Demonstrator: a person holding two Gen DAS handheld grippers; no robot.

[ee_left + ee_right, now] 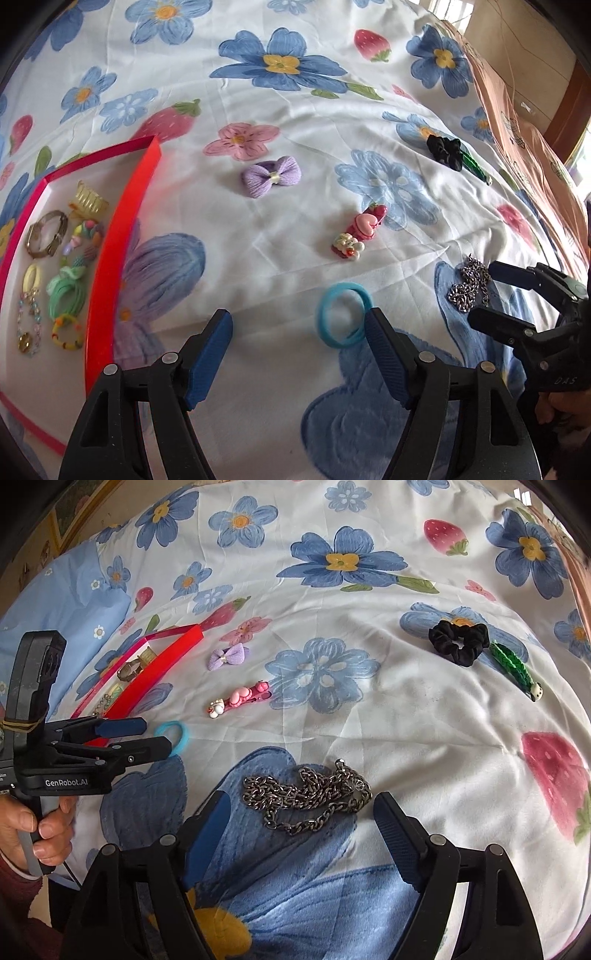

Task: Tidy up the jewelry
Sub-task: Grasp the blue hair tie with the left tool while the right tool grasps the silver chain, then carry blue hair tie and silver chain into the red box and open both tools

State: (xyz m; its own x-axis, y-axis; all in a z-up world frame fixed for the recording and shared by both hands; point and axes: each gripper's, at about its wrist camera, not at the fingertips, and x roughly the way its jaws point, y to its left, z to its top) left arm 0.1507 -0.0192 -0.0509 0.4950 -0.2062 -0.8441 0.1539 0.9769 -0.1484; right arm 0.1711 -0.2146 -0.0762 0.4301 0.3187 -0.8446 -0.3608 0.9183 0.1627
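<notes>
Both grippers hang spread over loose jewelry on a flowered bedspread (295, 110).

The left gripper (299, 328) stands with jaws apart and empty, its right pad at the edge of a blue hair tie (341, 314) low in the frame. The right gripper (299, 812) is spread, with a metal chain (306, 794) lying just beyond its tips (not pinched). A red tray (110, 258) at the left edge holds a watch (46, 234) and beads.

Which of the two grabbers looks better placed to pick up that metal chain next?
The right gripper. Its open jaws point straight at the chain, which lies just ahead of them on the bedsheet. The left gripper is open near the blue hair tie instead.
</notes>
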